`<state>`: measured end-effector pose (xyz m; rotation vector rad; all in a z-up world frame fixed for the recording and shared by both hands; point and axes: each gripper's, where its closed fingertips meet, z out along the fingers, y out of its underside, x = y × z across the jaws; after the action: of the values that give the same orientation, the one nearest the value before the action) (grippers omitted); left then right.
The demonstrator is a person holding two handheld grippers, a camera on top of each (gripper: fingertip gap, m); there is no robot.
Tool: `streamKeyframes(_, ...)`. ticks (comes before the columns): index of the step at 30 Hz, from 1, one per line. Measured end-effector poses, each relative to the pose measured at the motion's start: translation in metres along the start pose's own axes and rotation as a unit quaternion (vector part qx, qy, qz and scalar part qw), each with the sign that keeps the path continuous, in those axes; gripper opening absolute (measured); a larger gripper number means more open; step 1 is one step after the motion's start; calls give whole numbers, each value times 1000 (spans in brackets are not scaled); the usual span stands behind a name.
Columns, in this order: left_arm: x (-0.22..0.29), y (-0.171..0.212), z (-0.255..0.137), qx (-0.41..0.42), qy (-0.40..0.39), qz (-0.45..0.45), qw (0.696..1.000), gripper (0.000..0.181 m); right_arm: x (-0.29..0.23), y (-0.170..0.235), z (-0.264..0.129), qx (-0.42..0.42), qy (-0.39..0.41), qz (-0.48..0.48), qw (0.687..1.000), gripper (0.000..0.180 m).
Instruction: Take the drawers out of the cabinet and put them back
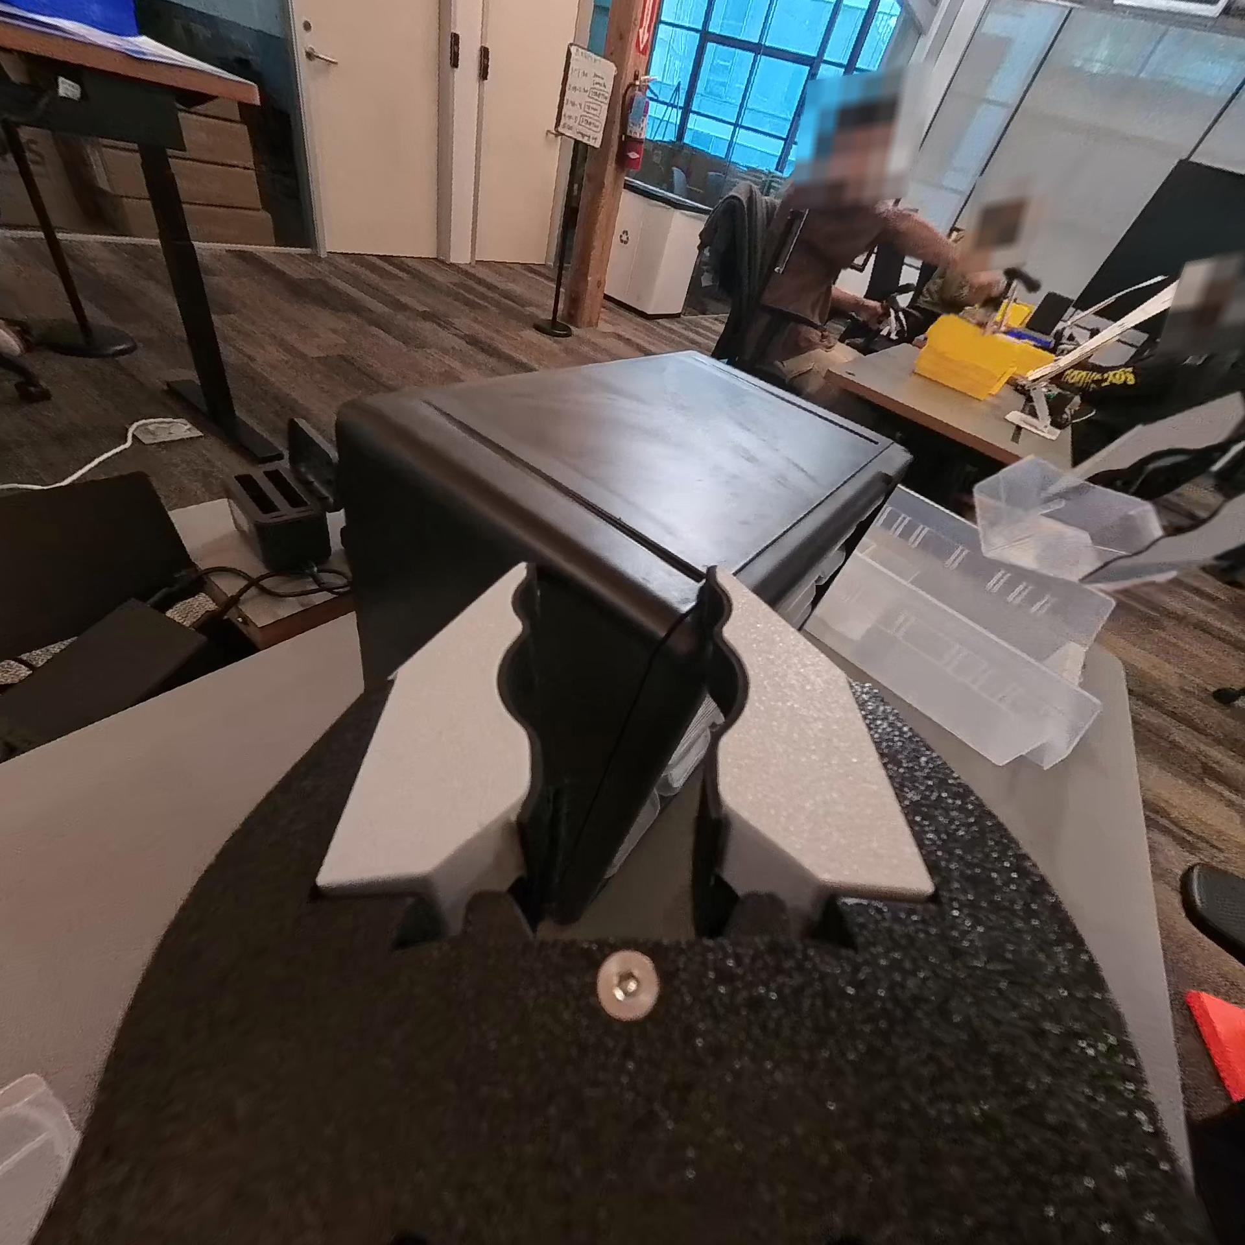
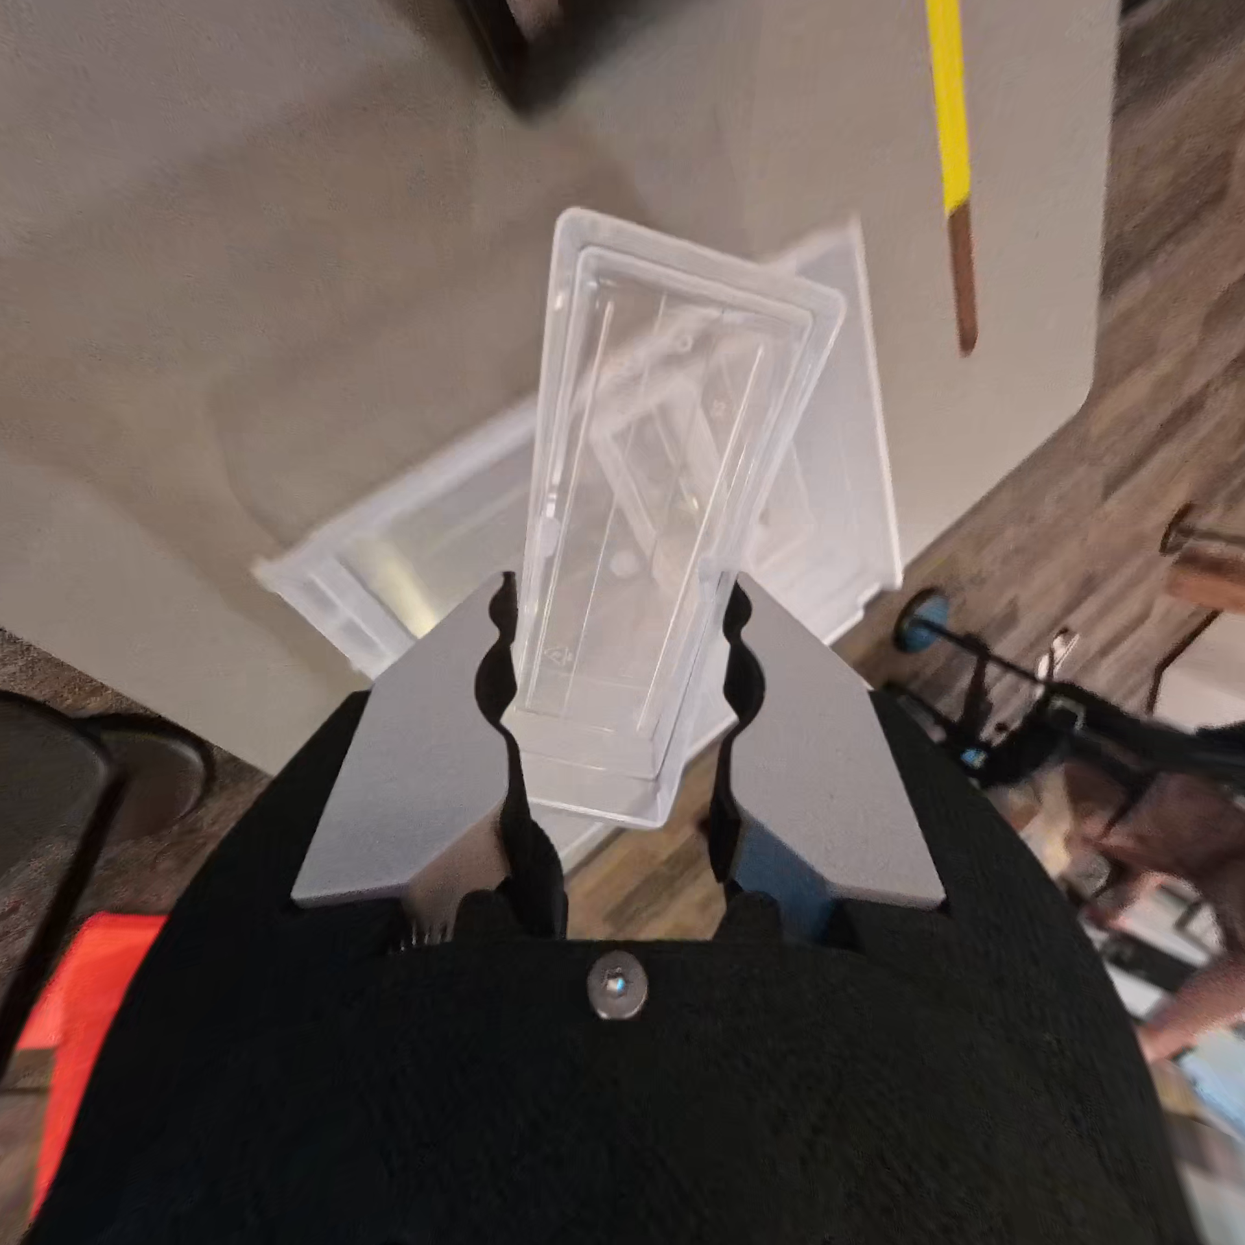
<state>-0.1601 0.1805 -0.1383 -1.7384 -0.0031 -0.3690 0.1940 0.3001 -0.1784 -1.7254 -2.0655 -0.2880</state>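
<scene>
A black cabinet [image 1: 660,444] stands on the grey table [image 1: 135,808]. My left gripper [image 1: 620,586] is shut on the cabinet's near upper corner edge, one finger on each side of it. My right gripper [image 2: 620,586] is shut on a small clear plastic drawer [image 2: 674,438] and holds it above the table [image 2: 269,269]. That drawer also shows in the left wrist view [image 1: 1064,519], held in the air to the right of the cabinet. A larger clear drawer [image 1: 943,647] lies on the table beside the cabinet, and in the right wrist view [image 2: 418,566] it lies under the held one.
A black slotted charger [image 1: 283,512] with cables sits left of the cabinet. A red object [image 1: 1219,1037] lies at the table's right edge. A person sits at a farther desk with yellow bins [image 1: 963,364]. A yellow-tipped stick [image 2: 950,135] shows in the right wrist view.
</scene>
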Motion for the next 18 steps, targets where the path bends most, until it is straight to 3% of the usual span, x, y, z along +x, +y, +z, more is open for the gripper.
streamKeyframes(1,0,0,0,1,1,-2,1000,47,4,19,10,-16,-11,16,1000,62)
streamKeyframes(4,0,0,0,0,0,-3,1000,47,-18,61,51,-64,-108,51,991,63)
streamKeyframes(6,0,0,0,-1,-1,-2,1000,47,-23,79,73,-93,-118,7,989,62)
streamKeyframes(10,0,0,0,-2,-6,4,1000,47,-41,78,108,-87,-156,-79,981,64)
streamKeyframes(15,-1,-1,1,-1,-8,3,1000,47,-37,85,141,-126,-122,-213,961,68)
streamKeyframes(18,-1,-1,1,-1,-8,3,1000,47,-23,73,146,-99,-78,-212,969,89)
